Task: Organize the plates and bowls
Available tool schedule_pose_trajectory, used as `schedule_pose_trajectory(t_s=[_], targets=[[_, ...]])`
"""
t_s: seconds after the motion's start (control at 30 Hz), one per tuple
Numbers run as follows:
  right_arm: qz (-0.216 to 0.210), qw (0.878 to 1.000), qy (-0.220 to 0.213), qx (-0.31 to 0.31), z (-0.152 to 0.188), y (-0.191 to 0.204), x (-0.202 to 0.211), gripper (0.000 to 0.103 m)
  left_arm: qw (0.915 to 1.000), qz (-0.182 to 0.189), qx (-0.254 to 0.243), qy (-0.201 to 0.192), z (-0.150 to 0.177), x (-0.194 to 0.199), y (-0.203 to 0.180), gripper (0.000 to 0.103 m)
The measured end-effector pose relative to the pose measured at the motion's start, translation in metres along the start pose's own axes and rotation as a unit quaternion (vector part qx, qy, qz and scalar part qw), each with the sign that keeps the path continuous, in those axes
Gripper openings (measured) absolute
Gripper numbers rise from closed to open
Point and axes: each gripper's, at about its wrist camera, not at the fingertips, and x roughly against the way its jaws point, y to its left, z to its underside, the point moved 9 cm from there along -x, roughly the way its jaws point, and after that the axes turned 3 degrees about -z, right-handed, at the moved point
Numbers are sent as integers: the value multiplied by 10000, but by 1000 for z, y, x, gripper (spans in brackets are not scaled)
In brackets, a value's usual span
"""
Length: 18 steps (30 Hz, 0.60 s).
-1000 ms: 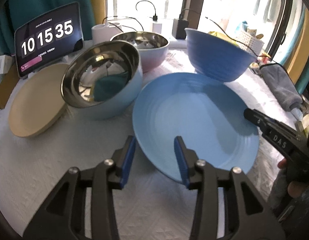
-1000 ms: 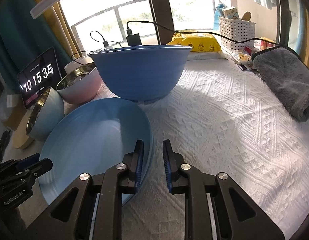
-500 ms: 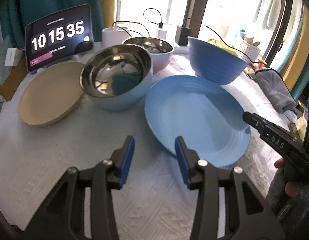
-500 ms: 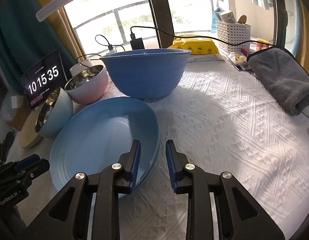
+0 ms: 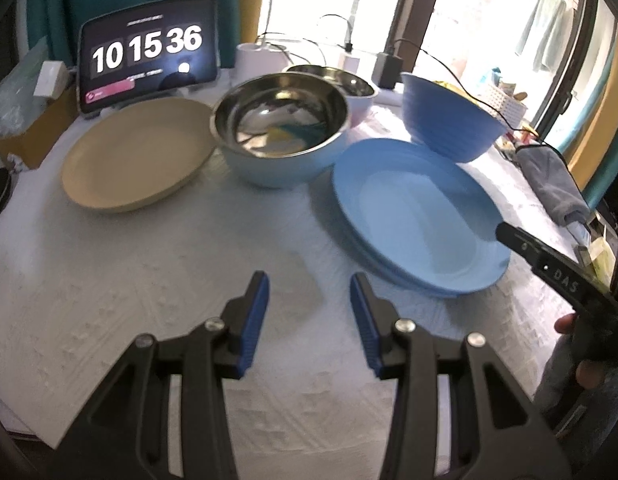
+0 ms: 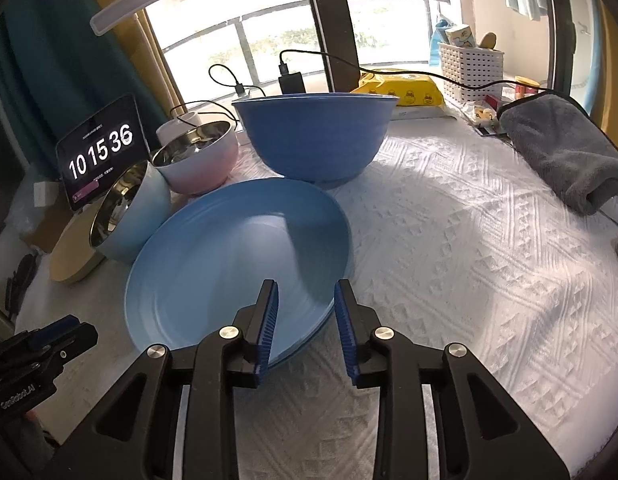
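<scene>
Room: by a bright window with balcony rail, teal and yellow curtains at the sides.
Surface: table under a white quilted cloth (image 6: 449, 240), soft, with raised diamond pattern.
Blue plate (image 6: 237, 264): flat on the cloth, nearest to both tools, just in front of the large blue bowl (image 6: 315, 136).
Beige plate (image 5: 137, 156): to the left, just beside the light-blue steel-lined bowl (image 5: 283, 136), near the clock screen.
Pink steel-lined bowl (image 6: 197, 160): behind the light-blue one, close beside the large blue bowl.
Left gripper (image 5: 309, 312): jaws parted, nothing between them, only cloth below, clear of the blue plate's near rim.
Right gripper (image 6: 305, 320): jaws just been opening, now apart; plate rim lying between them but pads not pressing on it, so plate probably released.
Handling, plates: probably light and stiff, smooth and a little slippery; best taken by the thin raised rim, one pad above and one below.
Handling, bowls: steel lining glossy, likely slippery; hold at the rim wall; large blue bowl probably the heaviest.
Writing, screen (image 5: 147, 46): "10 15 36"; small text under it too small to read.
Writing, tools: "DAS" on the right gripper as seen from the left wrist; "GenRobot.AI" on the left one, somewhat blurred.
Yellow pack (image 6: 401, 94): duck pictures, text not readable.
</scene>
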Motion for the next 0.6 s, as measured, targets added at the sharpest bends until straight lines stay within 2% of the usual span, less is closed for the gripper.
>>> schedule_pose_trajectory(t_s=[0.27, 0.6], targets=[[-17, 9999, -109, -12, 0, 12, 15, 32, 9995, -188, 247, 59, 8, 3, 40, 44], [-373, 9986, -102, 357, 0, 67, 19, 32, 9978, -378, 547, 15, 12, 9, 86, 44]])
